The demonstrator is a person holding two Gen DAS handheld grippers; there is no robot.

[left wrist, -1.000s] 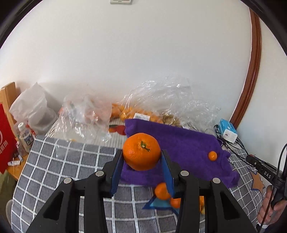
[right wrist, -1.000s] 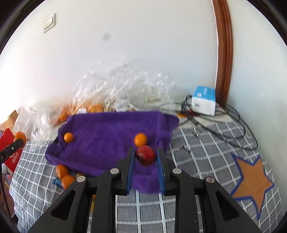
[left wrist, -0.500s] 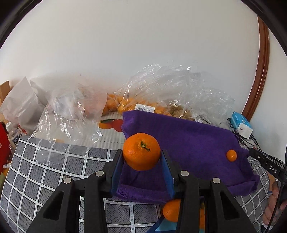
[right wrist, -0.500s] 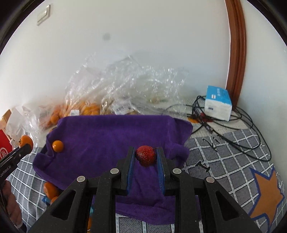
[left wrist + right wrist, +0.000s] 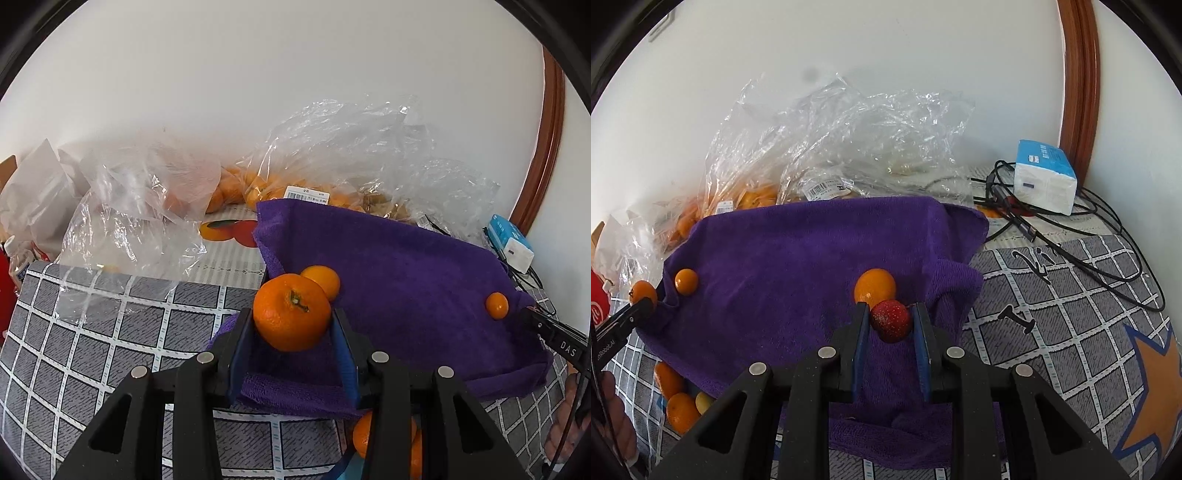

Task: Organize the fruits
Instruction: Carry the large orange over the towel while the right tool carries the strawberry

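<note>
The left gripper (image 5: 293, 328) is clenched on a large orange (image 5: 291, 312) – stem up, held over the near-left edge of the purple towel (image 5: 406, 280). A smaller orange (image 5: 321, 280) lies on the towel just behind it. The right gripper (image 5: 890, 323) is clenched on a small red fruit (image 5: 890, 320), held above the towel's right part, close in front of another orange (image 5: 875, 288). A small orange (image 5: 686, 281) sits near the towel's left edge. Clear plastic bags (image 5: 846, 147) – some holding oranges – lie against the wall. Loose oranges (image 5: 677, 402) rest on the checked cloth (image 5: 1063, 314).
</note>
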